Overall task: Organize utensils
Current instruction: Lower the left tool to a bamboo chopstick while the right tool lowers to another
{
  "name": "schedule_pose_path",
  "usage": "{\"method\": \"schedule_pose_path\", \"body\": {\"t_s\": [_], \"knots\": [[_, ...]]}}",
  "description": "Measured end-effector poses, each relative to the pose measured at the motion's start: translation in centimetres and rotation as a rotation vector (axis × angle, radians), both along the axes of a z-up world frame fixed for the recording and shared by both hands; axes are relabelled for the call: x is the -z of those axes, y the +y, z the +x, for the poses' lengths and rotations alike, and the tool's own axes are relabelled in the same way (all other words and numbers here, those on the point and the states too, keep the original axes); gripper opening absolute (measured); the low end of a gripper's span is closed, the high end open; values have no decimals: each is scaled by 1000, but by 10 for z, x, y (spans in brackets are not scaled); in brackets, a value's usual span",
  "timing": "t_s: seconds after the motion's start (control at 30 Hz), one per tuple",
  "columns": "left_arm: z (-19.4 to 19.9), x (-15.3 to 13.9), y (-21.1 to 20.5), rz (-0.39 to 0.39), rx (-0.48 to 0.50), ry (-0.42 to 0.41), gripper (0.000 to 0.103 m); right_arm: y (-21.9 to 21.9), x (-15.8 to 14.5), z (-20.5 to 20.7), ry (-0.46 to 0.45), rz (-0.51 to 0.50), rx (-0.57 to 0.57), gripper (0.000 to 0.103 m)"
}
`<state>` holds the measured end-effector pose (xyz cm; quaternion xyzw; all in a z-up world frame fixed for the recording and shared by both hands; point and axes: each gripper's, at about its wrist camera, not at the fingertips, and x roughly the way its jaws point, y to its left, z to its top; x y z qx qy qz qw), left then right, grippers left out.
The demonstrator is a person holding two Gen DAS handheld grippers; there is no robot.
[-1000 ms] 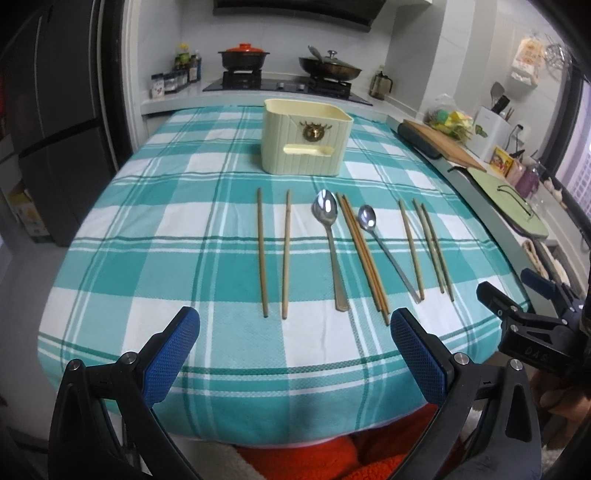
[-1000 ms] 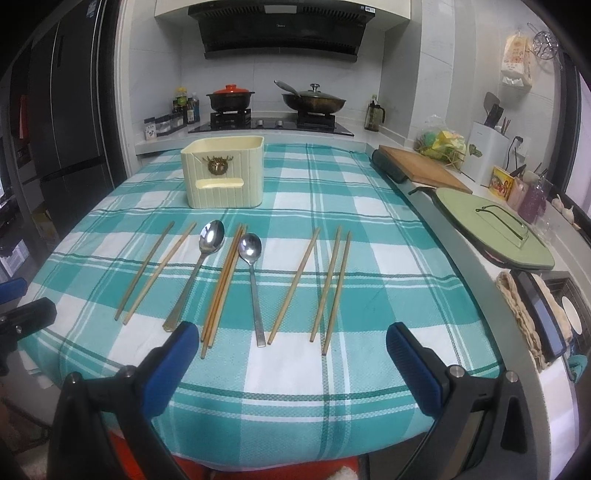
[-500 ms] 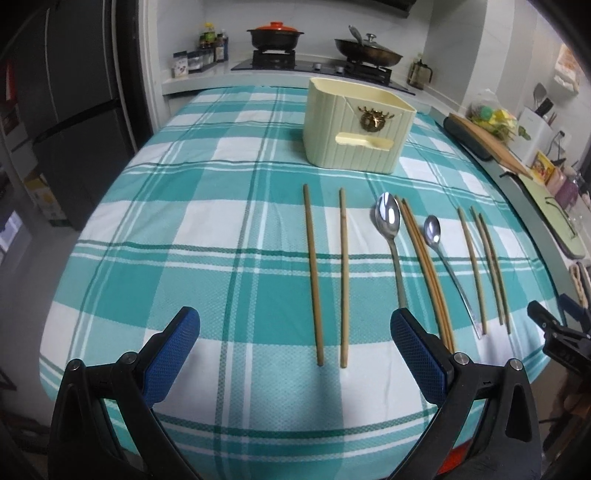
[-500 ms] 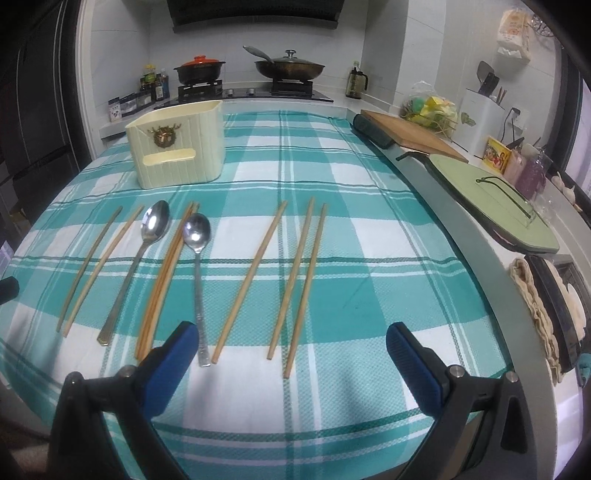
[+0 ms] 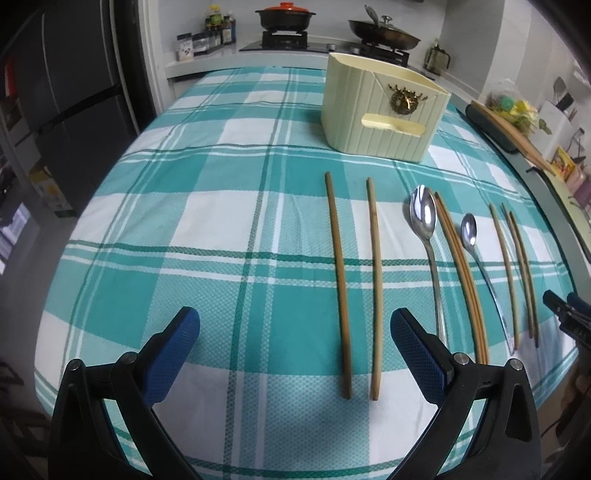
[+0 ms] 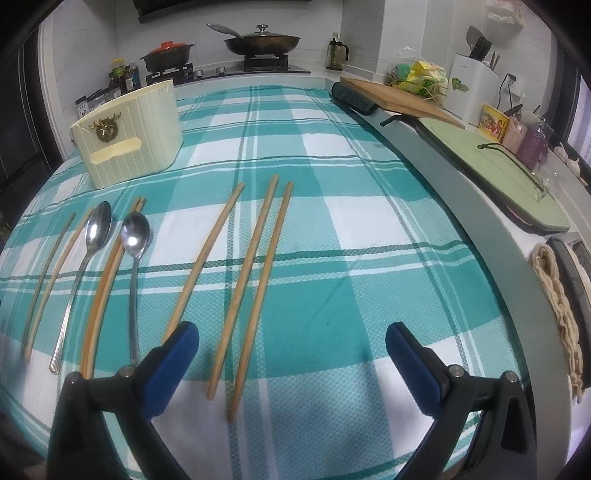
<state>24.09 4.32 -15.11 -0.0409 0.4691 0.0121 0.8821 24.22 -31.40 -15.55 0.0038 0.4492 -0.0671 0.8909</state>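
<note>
Several wooden chopsticks and two steel spoons lie in a row on the teal checked tablecloth (image 5: 221, 206). A cream utensil holder (image 5: 384, 110) stands behind them; it also shows in the right wrist view (image 6: 129, 140). My left gripper (image 5: 295, 354) is open and empty, low over the near ends of the two leftmost chopsticks (image 5: 356, 288). My right gripper (image 6: 291, 363) is open and empty over the near ends of the rightmost chopstick pair (image 6: 251, 280). The large spoon (image 5: 424, 236) and small spoon (image 6: 135, 258) lie between the chopsticks.
A stove with a red pot (image 5: 284, 16) and a lidded pan (image 6: 262, 42) stands behind the table. A cutting board (image 6: 399, 96), a green board (image 6: 498, 162) and a cloth (image 6: 557, 310) lie on the counter to the right. A dark fridge (image 5: 66, 92) stands at left.
Both grippers have moved forward and lower over the table, closer to the utensils. The left one now sits over the leftmost chopsticks, the right over the rightmost. Both stayed open.
</note>
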Motion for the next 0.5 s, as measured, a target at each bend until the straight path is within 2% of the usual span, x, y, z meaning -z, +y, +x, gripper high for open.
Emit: {"method": "schedule_pose_path", "body": {"t_s": [0.23, 0.5], "knots": [[3, 6, 1, 6, -5, 20, 103, -9, 14, 27, 21, -4, 25, 102], [7, 8, 1, 9, -9, 29, 103, -20, 24, 38, 35, -7, 78, 102]]}}
